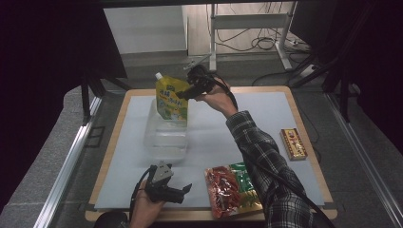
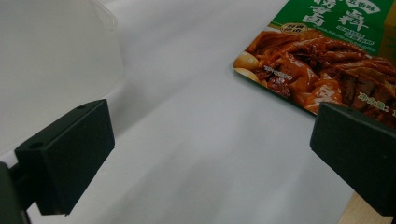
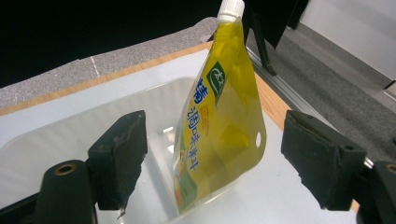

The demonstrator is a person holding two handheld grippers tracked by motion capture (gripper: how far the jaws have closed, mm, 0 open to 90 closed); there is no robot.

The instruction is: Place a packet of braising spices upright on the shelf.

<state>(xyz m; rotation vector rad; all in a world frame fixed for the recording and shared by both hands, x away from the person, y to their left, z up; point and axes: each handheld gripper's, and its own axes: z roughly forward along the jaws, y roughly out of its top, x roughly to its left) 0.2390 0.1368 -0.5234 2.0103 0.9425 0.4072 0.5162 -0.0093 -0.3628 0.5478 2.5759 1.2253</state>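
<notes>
A yellow spouted pouch point(image 1: 171, 97) point(image 3: 219, 126) stands upright in a clear plastic container point(image 1: 166, 137) point(image 3: 70, 135) at the back middle of the table. My right gripper point(image 1: 183, 95) point(image 3: 215, 140) hovers just right of the pouch, open. In the right gripper view its jaws stand on either side of the pouch without touching it. My left gripper point(image 1: 184, 194) point(image 2: 210, 140) rests low near the front edge, open with nothing between its jaws. It points toward a red and green food packet point(image 1: 230, 190) point(image 2: 327, 60).
A white mat point(image 1: 256, 109) covers the wooden table. A small red and yellow box point(image 1: 293, 143) lies at the right side. The person's checked sleeve point(image 1: 266, 161) crosses over the food packet. Dark frames and cables stand behind the table.
</notes>
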